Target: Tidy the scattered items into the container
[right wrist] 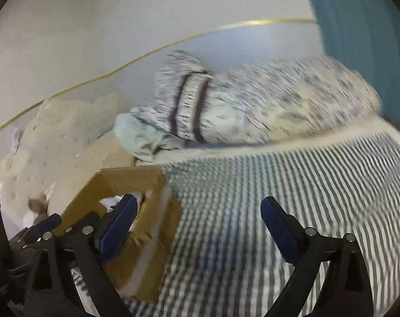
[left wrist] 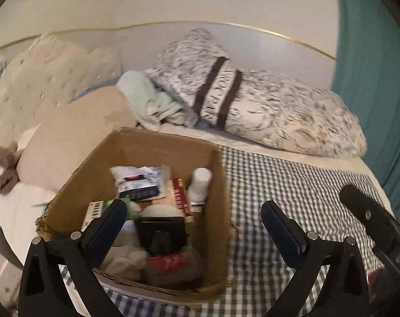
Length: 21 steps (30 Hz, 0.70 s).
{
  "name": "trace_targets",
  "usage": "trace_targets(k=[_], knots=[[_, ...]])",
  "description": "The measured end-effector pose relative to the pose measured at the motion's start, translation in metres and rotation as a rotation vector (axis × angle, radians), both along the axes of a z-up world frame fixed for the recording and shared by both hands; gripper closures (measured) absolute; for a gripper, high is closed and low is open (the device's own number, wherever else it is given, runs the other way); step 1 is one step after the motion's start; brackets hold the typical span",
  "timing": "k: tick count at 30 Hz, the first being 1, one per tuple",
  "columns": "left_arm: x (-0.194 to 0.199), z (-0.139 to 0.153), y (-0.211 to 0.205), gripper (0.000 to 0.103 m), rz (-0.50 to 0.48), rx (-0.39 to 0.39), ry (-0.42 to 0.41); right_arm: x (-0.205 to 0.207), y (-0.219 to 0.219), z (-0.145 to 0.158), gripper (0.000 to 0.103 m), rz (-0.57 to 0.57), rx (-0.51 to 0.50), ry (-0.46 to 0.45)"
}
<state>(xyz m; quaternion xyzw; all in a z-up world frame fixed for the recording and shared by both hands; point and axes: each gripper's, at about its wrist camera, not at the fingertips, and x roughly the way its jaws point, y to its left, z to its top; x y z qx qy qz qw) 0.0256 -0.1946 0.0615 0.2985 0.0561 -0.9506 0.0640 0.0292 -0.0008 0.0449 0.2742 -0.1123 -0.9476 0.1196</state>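
Nearest to us, both our grippers have their jaws spread wide with nothing between the blue pads. The left gripper [left wrist: 193,224] hangs over the near edge of the cardboard box [left wrist: 94,169], its left finger above the box's contents and its right finger out over the checked blanket [left wrist: 292,185]. The right gripper [right wrist: 198,227] sits just to the right of the box, pointing mostly at bare blanket; its view is smeared, so we cannot make out fine detail there.

The box stands on the bed at the left edge of the blanket, and it already holds a good pile: a black gadget [left wrist: 161,235] near the front, something red [left wrist: 173,262] and a pale cloth [left wrist: 125,260] beside it, a white bottle [left wrist: 200,187] standing against the right wall, a red-and-white packet [left wrist: 180,195], a dark packet [left wrist: 139,185] on top, and a card with a barcode [left wrist: 95,210] at the left.

Beyond the box, the blanket shows no loose small things in either view. Farther back lie pillows [left wrist: 266,111], a mint cloth [left wrist: 147,100] and a beige cushion [left wrist: 75,134], which we take for bedding, not clutter.

We judge the tidying nearly or fully done; what lies outside these views we cannot tell.
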Motion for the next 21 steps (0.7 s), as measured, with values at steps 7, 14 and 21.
trace_targets(k=[7, 14, 21], knots=[[0.007, 0.005, 0.017, 0.000, -0.033, 0.013, -0.004, 0.008, 0.022, -0.003, 0.006, -0.059, 0.031, -0.030], [0.011, 0.008, 0.014, 0.000, -0.021, 0.016, -0.002, 0.006, 0.025, -0.006, 0.006, -0.079, 0.061, -0.030], [0.009, 0.004, 0.012, 0.000, -0.023, 0.029, -0.022, 0.000, 0.024, -0.014, 0.006, -0.080, 0.075, -0.060]])
